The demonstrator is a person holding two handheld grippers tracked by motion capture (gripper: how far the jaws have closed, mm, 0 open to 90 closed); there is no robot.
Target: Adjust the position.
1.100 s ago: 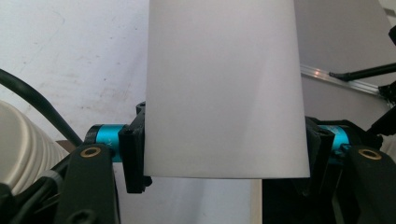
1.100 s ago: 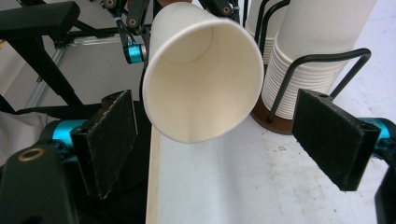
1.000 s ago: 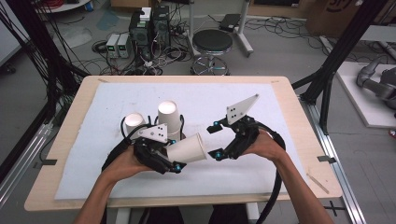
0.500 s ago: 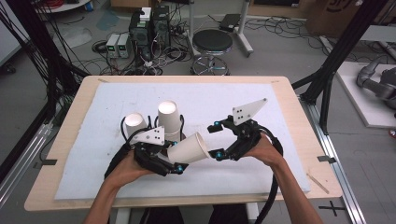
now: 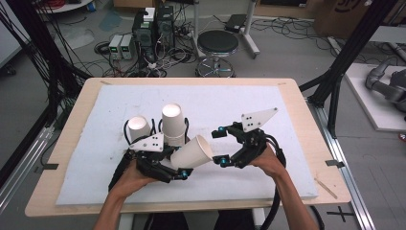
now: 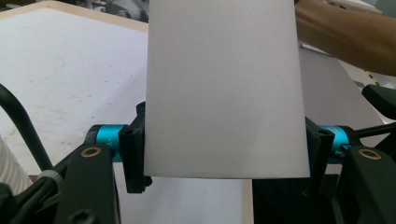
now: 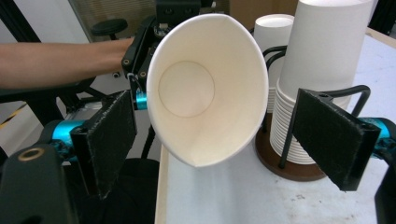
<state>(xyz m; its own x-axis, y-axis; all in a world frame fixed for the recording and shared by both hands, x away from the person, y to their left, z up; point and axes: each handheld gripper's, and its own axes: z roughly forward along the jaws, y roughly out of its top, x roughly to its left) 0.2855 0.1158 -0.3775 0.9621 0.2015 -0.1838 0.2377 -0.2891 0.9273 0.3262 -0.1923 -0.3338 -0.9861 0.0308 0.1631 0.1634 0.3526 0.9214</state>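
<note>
A white paper cup [image 5: 191,152] lies tilted on its side above the white mat, with my left gripper [image 5: 179,164] shut on its lower part. In the left gripper view the cup's wall [image 6: 224,88] is pressed between the two black jaws of the left gripper [image 6: 224,158]. Its open mouth [image 7: 205,88] faces my right gripper [image 7: 229,140], which stands open, one pad on either side of the rim without touching it. In the high view the right gripper [image 5: 219,145] sits just right of the cup.
Two stacks of white cups [image 5: 173,124] [image 5: 138,128] stand in a black wire holder behind the left hand; its brown base [image 7: 289,170] is close to the right jaw. The table's front edge [image 5: 191,207] is near. A stool [image 5: 218,45] stands beyond the table.
The right gripper has turned a little, its grey plate swinging lower and to the right. The cup and the left gripper have stayed in place.
</note>
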